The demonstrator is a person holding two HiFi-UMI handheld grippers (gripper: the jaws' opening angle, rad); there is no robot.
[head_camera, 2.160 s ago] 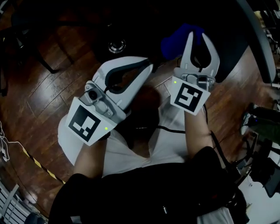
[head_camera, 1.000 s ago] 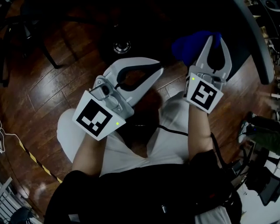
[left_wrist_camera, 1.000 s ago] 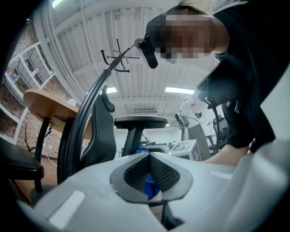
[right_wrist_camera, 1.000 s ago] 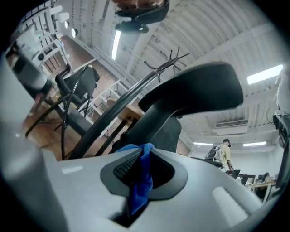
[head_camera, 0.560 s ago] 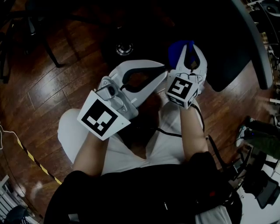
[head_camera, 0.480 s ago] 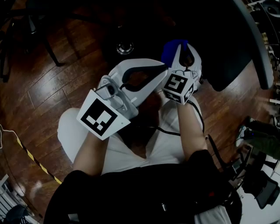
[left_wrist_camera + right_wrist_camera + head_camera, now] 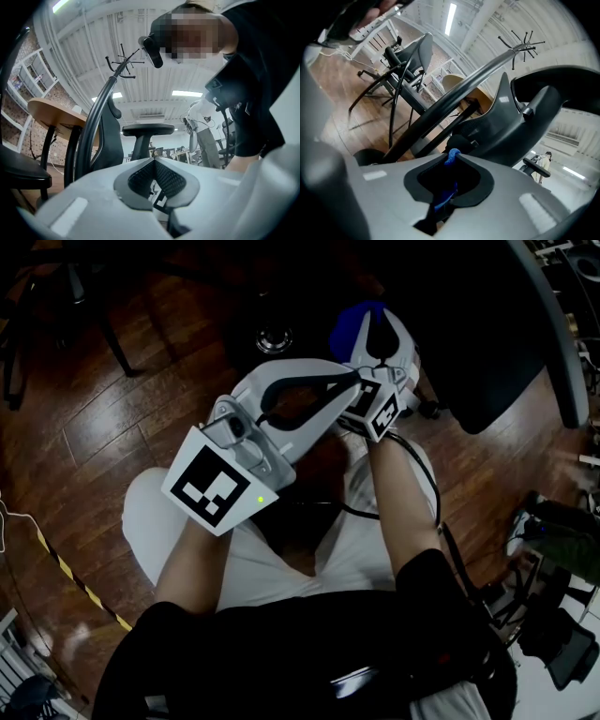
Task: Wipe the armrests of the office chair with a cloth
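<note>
I am looking steeply down over my rig at dark reddish wooden floorboards [image 7: 112, 409] and the white trousers [image 7: 281, 559] of the person carrying it. The white left gripper [image 7: 352, 379] is pointing up and to the right across the head view, its black-and-white marker cube [image 7: 217, 489] sitting low by the wrist. In the left gripper view, the left gripper [image 7: 153, 161] is showing its ribbed pads pressed together at the tips, with nothing between them. Beyond those tips, the flat black armrest pad [image 7: 147, 130] is standing on its post, beside the curved grey frame of the black office chair [image 7: 96, 122]. A round wooden tabletop [image 7: 54, 115] is showing to the left of the chair.

The white right gripper [image 7: 372, 313] is lying just beyond the left one's tips, and I cannot tell whether the two are touching. It is pinching the small bright blue cloth [image 7: 345, 329], which is bulging out on its left side. In the right gripper view the right gripper [image 7: 452, 159] is clamped onto that cloth [image 7: 451, 157]: a blue tuft is poking out above the closed tips and more is hanging inside the hollow behind them. The chair's black plastic body [image 7: 511, 117] is filling the space ahead, near the tips but apart from the cloth.
</note>
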